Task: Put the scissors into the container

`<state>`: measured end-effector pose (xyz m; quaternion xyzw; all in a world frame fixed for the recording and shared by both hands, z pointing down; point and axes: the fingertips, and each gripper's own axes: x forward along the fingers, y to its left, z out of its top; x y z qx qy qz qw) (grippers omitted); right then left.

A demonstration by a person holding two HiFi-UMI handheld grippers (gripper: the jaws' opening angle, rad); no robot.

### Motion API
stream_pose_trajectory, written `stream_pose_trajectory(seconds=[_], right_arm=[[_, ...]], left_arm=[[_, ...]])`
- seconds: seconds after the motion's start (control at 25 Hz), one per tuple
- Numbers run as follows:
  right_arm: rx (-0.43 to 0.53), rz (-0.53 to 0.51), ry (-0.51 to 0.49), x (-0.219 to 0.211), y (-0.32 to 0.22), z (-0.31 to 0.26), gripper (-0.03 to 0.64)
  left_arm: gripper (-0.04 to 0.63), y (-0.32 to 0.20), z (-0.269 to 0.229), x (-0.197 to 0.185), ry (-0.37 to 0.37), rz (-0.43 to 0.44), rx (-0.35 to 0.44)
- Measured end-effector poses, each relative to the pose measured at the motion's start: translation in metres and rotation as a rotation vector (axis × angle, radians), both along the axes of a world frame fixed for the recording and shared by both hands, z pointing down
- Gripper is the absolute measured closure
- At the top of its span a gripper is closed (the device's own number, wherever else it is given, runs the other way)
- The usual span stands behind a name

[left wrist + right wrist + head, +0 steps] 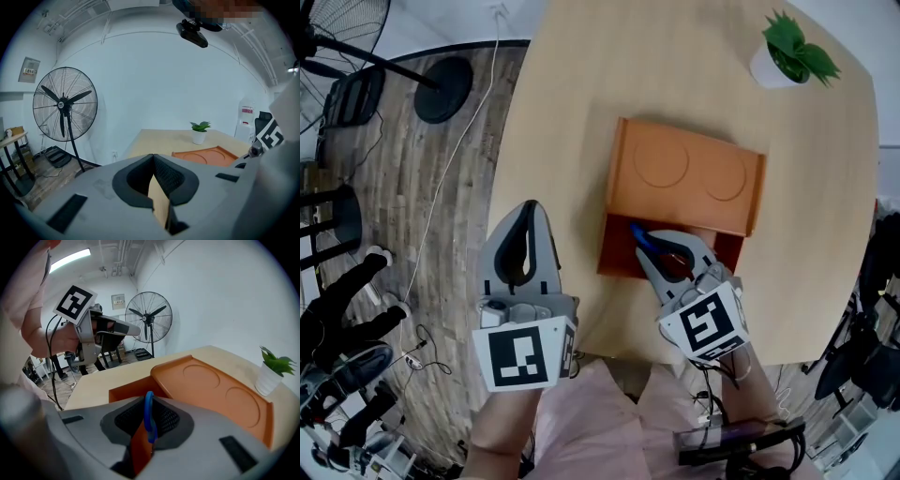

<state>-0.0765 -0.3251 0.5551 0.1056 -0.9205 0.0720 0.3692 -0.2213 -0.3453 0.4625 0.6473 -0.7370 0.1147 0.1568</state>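
1. The right gripper (667, 255) has its jaws closed on the scissors (149, 420). They pinch the blue handle loop, which sticks up between them. The blades are hidden below.
2. The scissors hang over the open front part of the orange container (611, 248), toward its left wall. I cannot tell whether they touch its floor.
3. To release well, I would lower the tips inside the walls and lay the scissors along the opening. The jaws should part only once the scissors are low, so they neither bounce nor catch the rim.
4. The flat orange panel (689, 173) with 2 round recesses covers the rear part, so the opening is narrow. Entry is best made on the near side, clear of that panel's edge.
5. The left gripper (528, 234) has its jaws together with nothing between them. It is held at the desk (572, 112) edge, well apart from the container, so it leaves the path free.
6. The desk is bare round the container, and the potted plant (792, 52) stands well apart at the far corner. The near desk edge is close to the front wall, so withdrawing upward seems safest, without nudging the container.
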Motion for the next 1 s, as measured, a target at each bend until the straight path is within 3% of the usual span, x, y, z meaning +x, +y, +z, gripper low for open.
stream_pose_trajectory(seconds=[0.28, 1.0], right_arm=[[-0.047, -0.066, -0.011, 0.0, 0.013, 0.002, 0.489], [0.008, -0.016, -0.054, 0.015, 0.016, -0.025, 0.497]], left_arm=[[0.591, -0.002, 0.002, 0.006, -0.001, 0.012, -0.007], [0.591, 0.012, -0.031, 0.031, -0.032, 0.037, 0.049]])
